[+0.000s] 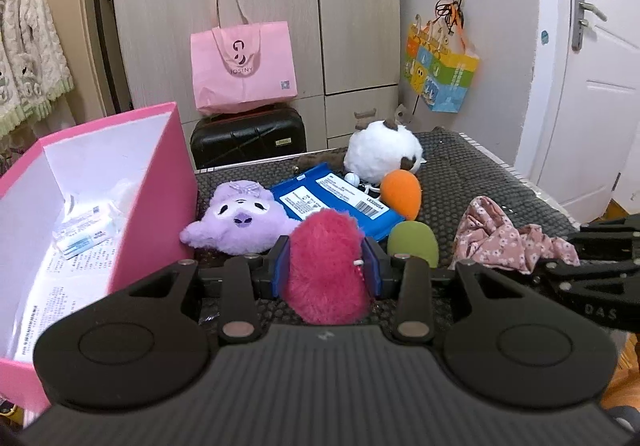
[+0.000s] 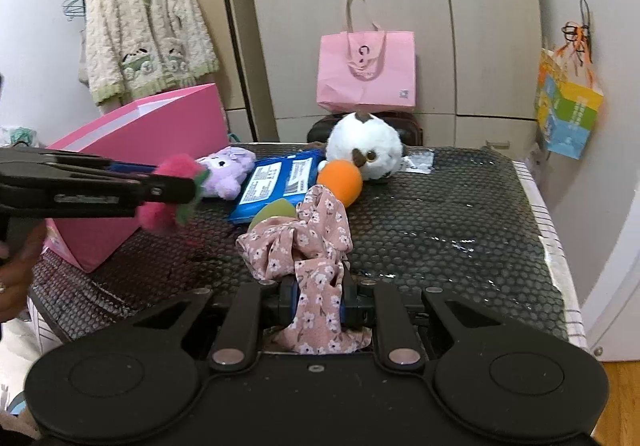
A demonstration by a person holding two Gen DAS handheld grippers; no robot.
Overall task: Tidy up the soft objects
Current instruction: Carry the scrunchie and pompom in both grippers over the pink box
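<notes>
Two grippers, two catches: the left gripper (image 1: 326, 266) has its blue pads clamped on either side of a fuzzy magenta plush (image 1: 326, 266), and in the right wrist view that same plush (image 2: 168, 194) hangs clear of the table with a bit of green showing at its side. The right gripper (image 2: 318, 300) is pinched tight on a pink floral cloth (image 2: 308, 246), the fabric bunching up ahead of the fingers and trailing back between them. Just beyond the left gripper's tips sits a lilac plush (image 1: 240, 218), with a blue packet (image 1: 340, 202) behind the magenta one and a green soft piece (image 1: 414, 244) right beside the right-hand finger. Farther out, an orange soft piece (image 1: 401, 192) leans against a white round plush (image 1: 382, 154). Off to the left of the left gripper stands the open pink box (image 1: 156, 198), papers and a small pack lying inside. All of it sits on a dark bubble-textured table cover (image 2: 440, 222). A person's hand (image 2: 16, 266) shows at the left edge of the right wrist view, behind the left gripper.
</notes>
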